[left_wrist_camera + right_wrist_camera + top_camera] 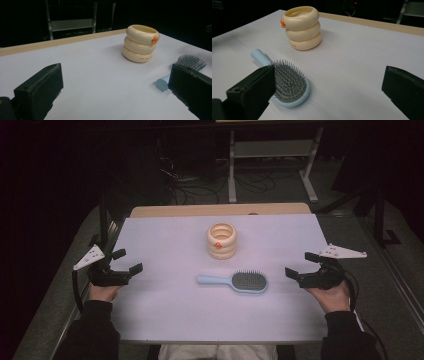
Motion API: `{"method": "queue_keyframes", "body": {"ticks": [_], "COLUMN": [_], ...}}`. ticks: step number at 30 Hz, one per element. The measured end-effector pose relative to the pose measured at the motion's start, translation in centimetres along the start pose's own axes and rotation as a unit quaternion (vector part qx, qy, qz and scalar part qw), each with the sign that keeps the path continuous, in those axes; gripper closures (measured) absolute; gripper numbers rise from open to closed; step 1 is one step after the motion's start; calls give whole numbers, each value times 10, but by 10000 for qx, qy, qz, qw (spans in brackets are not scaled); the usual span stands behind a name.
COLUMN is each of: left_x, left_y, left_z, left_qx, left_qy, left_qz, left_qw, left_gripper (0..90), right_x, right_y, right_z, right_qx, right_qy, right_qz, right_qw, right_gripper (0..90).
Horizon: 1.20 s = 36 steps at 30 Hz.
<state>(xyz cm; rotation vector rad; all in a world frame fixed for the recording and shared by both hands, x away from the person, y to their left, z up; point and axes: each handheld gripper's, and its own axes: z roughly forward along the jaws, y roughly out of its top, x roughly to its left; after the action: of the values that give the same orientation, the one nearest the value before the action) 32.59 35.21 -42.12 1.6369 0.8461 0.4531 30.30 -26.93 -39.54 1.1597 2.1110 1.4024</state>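
Left gripper (pixel 125 261) at 9 o'clock and right gripper (pixel 299 264) at 3 o'clock: jaws apart, empty. Cream ribbed ring-stacked cup (pixel 221 240) stands at 12 o'clock of light-blue plastic hairbrush (pixel 235 281), bristles up.

Cup (pixel 221 240) stands on the desk (pixel 165 310) at centre, toward the far edge. Hairbrush (pixel 239 282) lies flat nearer the person, just before the cup, handle pointing left, bristles up.
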Motion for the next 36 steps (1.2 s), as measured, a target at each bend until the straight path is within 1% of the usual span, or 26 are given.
{"method": "queue_keyframes", "body": {"ticks": [14,19,24,28,33,36], "left_x": [-2,-2,-3,-4,-7,-7], "left_y": [-1,-1,-2,-1,5,8], "left_z": [0,0,-1,0,3,4], "left_qx": [-6,39,33,92,216,258], "left_qy": [-18,-11,-1,39,38,19], "left_qz": [9,11,15,37,185,179], "left_qw": [10000,10000,10000,9999,9996,9995], "left_gripper": [0,0,0,0,0,0], "right_x": [0,0,0,0,0,0], "right_y": [-1,-1,-1,-1,-2,-2], "right_z": [0,-1,-1,-1,0,-1], "right_qx": [16,-9,-4,1,34,27], "right_qy": [72,88,94,91,95,86], "right_qz": [31,25,39,26,20,23], "right_qw": [10000,10000,9999,10000,9999,10000], "right_gripper": [0,0,0,0,0,0]}}
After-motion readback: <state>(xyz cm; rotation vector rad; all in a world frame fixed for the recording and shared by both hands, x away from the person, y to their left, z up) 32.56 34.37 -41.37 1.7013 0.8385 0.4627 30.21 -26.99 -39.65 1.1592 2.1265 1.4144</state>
